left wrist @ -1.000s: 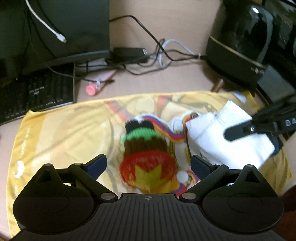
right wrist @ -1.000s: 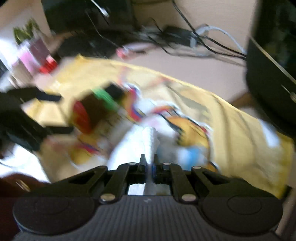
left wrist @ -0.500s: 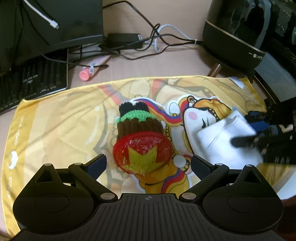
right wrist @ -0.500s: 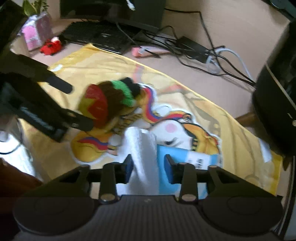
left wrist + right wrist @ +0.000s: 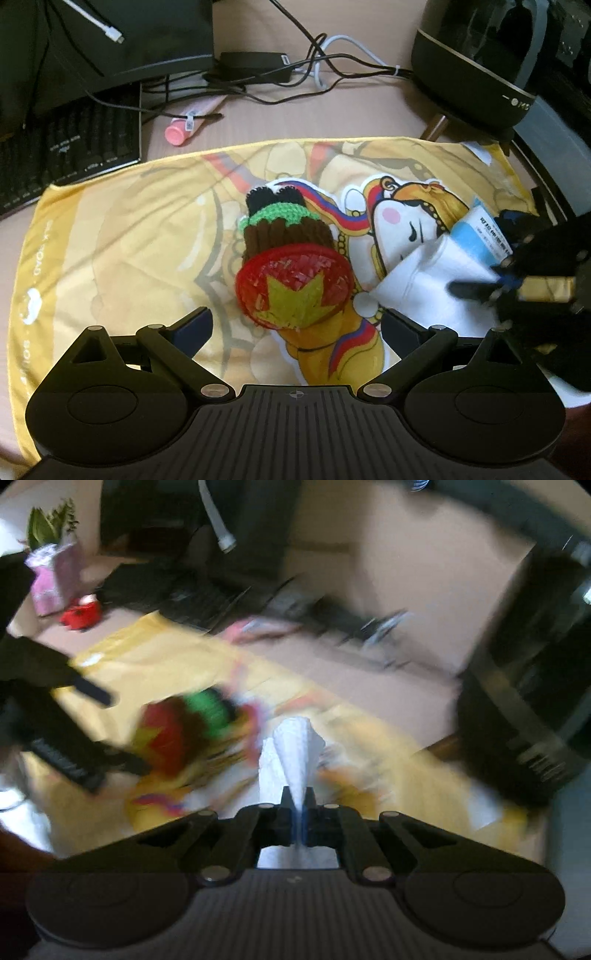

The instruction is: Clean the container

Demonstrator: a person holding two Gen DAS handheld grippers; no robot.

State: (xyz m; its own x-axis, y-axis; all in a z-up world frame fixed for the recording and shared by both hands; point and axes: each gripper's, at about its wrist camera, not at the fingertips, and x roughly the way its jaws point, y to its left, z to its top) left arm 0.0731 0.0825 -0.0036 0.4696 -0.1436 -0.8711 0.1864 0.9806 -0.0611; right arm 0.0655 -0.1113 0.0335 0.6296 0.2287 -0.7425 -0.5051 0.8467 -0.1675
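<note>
Two claws work over a yellow cloth (image 5: 110,236): the left claw (image 5: 295,328) spread wide just short of the knitted container (image 5: 291,266) lying at the cloth's centre, right claw (image 5: 297,805) clenched on a white wipe (image 5: 295,746).

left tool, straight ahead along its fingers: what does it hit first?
Most likely the crocheted container: it lies on its side on the yellow cloth, red mouth facing the open left tool, centred between the fingers. Depth is unclear, but nothing else shows in between.
</note>
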